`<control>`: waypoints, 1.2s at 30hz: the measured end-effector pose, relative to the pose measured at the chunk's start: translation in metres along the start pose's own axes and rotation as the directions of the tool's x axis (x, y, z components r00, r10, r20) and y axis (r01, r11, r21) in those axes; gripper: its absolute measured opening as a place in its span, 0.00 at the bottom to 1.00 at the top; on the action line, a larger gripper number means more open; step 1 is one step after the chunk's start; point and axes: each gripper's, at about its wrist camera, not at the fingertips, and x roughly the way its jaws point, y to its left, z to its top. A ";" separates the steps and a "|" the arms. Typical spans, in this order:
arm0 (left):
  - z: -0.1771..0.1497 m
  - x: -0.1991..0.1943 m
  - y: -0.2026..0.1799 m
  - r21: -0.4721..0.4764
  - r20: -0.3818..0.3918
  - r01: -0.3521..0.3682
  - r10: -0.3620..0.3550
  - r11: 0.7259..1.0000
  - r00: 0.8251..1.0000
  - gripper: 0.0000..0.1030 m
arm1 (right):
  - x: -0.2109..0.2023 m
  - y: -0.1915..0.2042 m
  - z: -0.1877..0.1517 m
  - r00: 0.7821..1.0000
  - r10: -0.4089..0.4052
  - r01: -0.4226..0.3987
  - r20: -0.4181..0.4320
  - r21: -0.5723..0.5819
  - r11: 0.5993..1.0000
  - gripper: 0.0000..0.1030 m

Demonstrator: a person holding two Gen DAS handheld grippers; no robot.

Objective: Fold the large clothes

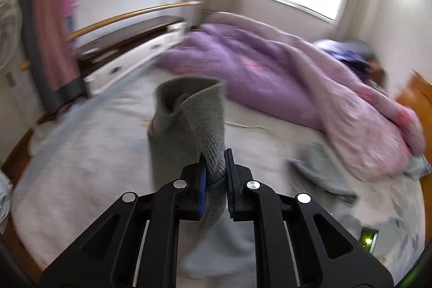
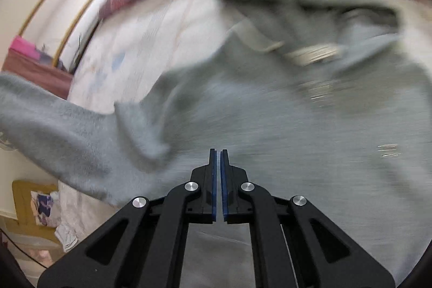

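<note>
You had barely begun: your left gripper [image 1: 215, 155] pinched the grey sweater's [image 2: 270, 126] cuff [image 1: 189, 96] aloft, your right gripper [image 2: 218, 153] hung nearly pressed together, empty, above its unfolded body on the bed [image 1: 81, 153].

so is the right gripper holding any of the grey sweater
No: the right gripper is shut with only a thin bare gap between its pads, and the grey sweater lies beyond it.

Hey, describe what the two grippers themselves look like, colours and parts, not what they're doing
Both match. The left gripper and right gripper have matte black angular linkage arms with triangular cutouts, four round silver pivot bolts each, and thin jaws lined with blue pads. Pale strips run along the inner bars. No cables, markings or sleeves show in either view.
</note>
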 end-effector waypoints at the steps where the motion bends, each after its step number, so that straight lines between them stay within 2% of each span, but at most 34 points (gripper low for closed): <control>1: -0.009 0.004 -0.038 0.034 -0.023 0.033 -0.032 0.999 0.999 0.12 | -0.021 -0.020 -0.001 0.999 -0.019 0.019 0.029 0.001 1.000 0.03; 4: -0.043 0.014 -0.127 0.105 -0.067 0.129 -0.122 0.986 0.990 0.12 | -0.088 -0.095 -0.005 0.987 -0.107 0.103 0.117 0.043 0.994 0.03; 7: -0.095 0.034 -0.219 0.183 -0.165 0.204 -0.175 0.962 0.971 0.12 | -0.138 -0.171 -0.018 0.966 -0.210 0.193 0.153 0.122 0.974 0.03; 11: -0.161 0.059 -0.310 0.279 -0.271 0.266 -0.190 0.923 0.943 0.11 | -0.188 -0.270 -0.040 0.929 -0.331 0.281 0.165 0.267 0.922 0.06; 14: -0.207 0.087 -0.351 0.340 -0.357 0.281 -0.153 0.897 0.921 0.11 | -0.209 -0.322 -0.055 0.904 -0.390 0.311 0.173 0.358 0.880 0.06; 16: -0.235 0.099 -0.366 0.387 -0.385 0.286 -0.128 0.877 0.914 0.12 | -0.214 -0.356 -0.060 0.902 -0.399 0.298 0.167 0.430 0.852 0.06; 18: -0.260 0.114 -0.384 0.421 -0.442 0.295 -0.090 0.858 0.892 0.13 | -0.222 -0.388 -0.067 0.905 -0.393 0.267 0.161 0.503 0.822 0.08; 20: -0.274 0.122 -0.390 0.433 -0.469 0.294 -0.065 0.852 0.881 0.28 | -0.225 -0.417 -0.072 0.905 -0.396 0.245 0.156 0.572 0.783 0.10; 21: -0.279 0.122 -0.392 0.421 -0.489 0.310 -0.075 0.852 0.869 0.50 | -0.229 -0.428 -0.074 0.906 -0.389 0.224 0.164 0.593 0.773 0.11; 22: -0.280 0.118 -0.393 0.411 -0.483 0.325 -0.099 0.852 0.870 0.63 | -0.231 -0.442 -0.077 0.907 -0.388 0.206 0.167 0.626 0.752 0.13; 23: -0.279 0.111 -0.394 0.404 -0.469 0.332 -0.118 0.852 0.875 0.68 | -0.231 -0.454 -0.079 0.907 -0.385 0.187 0.167 0.660 0.728 0.18; 24: -0.277 0.106 -0.393 0.394 -0.468 0.341 -0.133 0.854 0.874 0.76 | -0.232 -0.463 -0.080 0.910 -0.375 0.162 0.177 0.681 0.714 0.23; 25: -0.273 0.102 -0.392 0.366 -0.472 0.354 -0.156 0.861 0.868 0.79 | -0.232 -0.476 -0.082 0.911 -0.370 0.140 0.181 0.709 0.691 0.24; 27: -0.264 0.099 -0.382 0.273 -0.480 0.367 -0.205 0.889 0.853 0.79 | -0.233 -0.493 -0.083 0.910 -0.374 0.124 0.179 0.742 0.658 0.31; 28: -0.259 0.100 -0.375 0.238 -0.478 0.348 -0.202 0.907 0.855 0.79 | -0.233 -0.502 -0.083 0.910 -0.370 0.109 0.188 0.753 0.649 0.31; 29: -0.257 0.102 -0.372 0.216 -0.474 0.322 -0.189 0.922 0.860 0.79 | -0.234 -0.510 -0.082 0.908 -0.372 0.101 0.192 0.762 0.640 0.32; 30: -0.254 0.108 -0.363 0.191 -0.469 0.268 -0.152 0.944 0.870 0.79 | -0.234 -0.514 -0.080 0.907 -0.373 0.095 0.195 0.768 0.634 0.37; 32: -0.254 0.119 -0.353 0.184 -0.475 0.193 -0.085 0.964 0.876 0.79 | -0.235 -0.530 -0.076 0.901 -0.383 0.083 0.205 0.784 0.616 0.47; 34: -0.258 0.138 -0.345 0.187 -0.502 0.132 -0.021 0.973 0.865 0.79 | -0.232 -0.545 -0.069 0.894 -0.402 0.101 0.196 0.787 0.609 0.49; 36: -0.268 0.159 -0.345 0.222 -0.558 0.096 0.046 0.970 0.828 0.78 | -0.228 -0.559 -0.064 0.893 -0.392 0.070 0.223 0.791 0.608 0.50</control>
